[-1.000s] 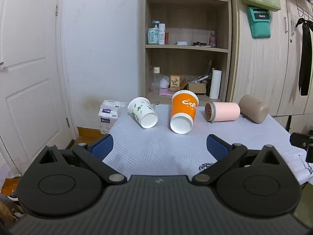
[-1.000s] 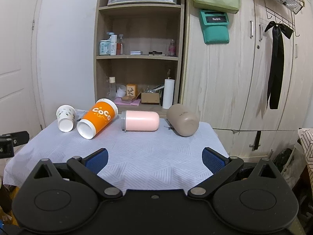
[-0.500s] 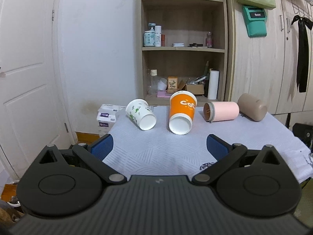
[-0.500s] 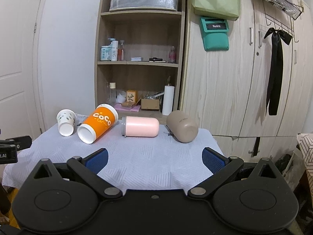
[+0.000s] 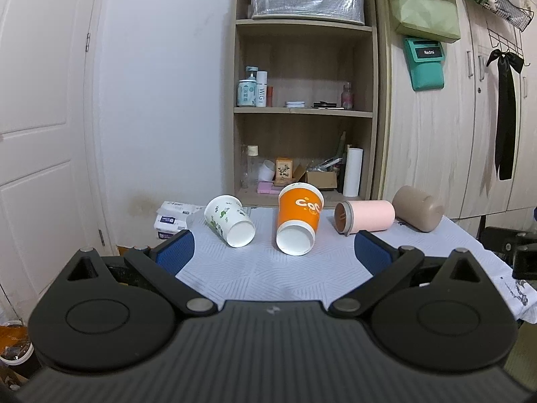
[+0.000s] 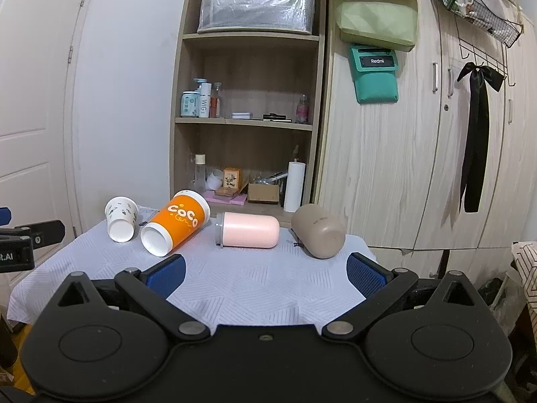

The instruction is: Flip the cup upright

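Several cups lie on their sides on a white cloth-covered table (image 5: pixel 268 272): a white leaf-print paper cup (image 5: pixel 229 220) (image 6: pixel 120 219), an orange "CoCo" cup (image 5: pixel 298 221) (image 6: pixel 176 223), a pink tumbler (image 5: pixel 365 216) (image 6: pixel 248 230) and a tan tumbler (image 5: pixel 418 211) (image 6: pixel 319 231). My left gripper (image 5: pixel 273 252) is open and empty, held back from the table's near edge. My right gripper (image 6: pixel 265 270) is open and empty, also short of the cups.
A wooden shelf unit (image 5: pixel 303 110) with bottles and boxes stands behind the table. A wardrobe (image 6: pixel 419 154) is at the right, a white door (image 5: pixel 43 134) at the left. Tissue packs (image 5: pixel 171 218) sit by the table's far left corner.
Both grippers have tilted up and drawn slightly back, so the cups sit lower in both views. The cups have not moved. Both jaws stay open.
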`<state>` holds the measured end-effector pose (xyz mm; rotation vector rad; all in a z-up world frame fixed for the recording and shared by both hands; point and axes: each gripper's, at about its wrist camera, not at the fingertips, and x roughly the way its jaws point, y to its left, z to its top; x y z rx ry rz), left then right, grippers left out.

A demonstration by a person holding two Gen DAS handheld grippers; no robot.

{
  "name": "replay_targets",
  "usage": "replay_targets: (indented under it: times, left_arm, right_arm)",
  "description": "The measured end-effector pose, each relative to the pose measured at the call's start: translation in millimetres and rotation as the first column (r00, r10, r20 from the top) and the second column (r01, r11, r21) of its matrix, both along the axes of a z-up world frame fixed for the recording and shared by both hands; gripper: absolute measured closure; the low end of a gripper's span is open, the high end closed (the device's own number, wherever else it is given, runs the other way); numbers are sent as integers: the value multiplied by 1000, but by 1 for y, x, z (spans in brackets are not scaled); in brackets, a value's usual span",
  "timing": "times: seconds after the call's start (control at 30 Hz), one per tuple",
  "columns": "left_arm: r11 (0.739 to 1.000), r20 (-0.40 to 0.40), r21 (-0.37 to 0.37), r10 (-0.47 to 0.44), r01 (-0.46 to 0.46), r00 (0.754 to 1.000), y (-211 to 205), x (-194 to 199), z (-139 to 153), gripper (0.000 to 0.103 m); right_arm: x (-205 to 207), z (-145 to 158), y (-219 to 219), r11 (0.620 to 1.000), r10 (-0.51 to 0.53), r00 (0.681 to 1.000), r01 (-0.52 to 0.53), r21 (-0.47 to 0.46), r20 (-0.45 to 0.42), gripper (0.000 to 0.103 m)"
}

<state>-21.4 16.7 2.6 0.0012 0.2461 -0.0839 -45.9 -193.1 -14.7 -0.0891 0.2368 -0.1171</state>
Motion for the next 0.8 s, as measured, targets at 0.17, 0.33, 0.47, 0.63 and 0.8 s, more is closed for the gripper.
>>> replay_targets:
  times: [0.17,0.33,0.47,0.63,0.8]
  left_arm:
    - [1000,-8,2,3,-3,1000,1,1,-1,0]
    - [1000,-17,6,3,-3,1000,0,2,-1,0]
    - [1000,-23,12,4,-4,1000,0,4,-2,0]
    - [1000,-30,19,7,-6,1000,0,5,-3,0]
    - [1000,-30,21,11,-10,1000,0,5,-2,0]
  right_arm:
    - [0,-1,1,1000,-2,1000,2,-7,-1,0]
    - [0,-1,2,1000,-5,1000,5,-8,-6,0]
    - [1,-1,1,1000,-5,1000,5,-5,-15,0]
    - [3,-1,-1,1000,-5,999,5,10,-31,0]
    - [4,-1,-1,1000,-5,999,6,10,-34,0]
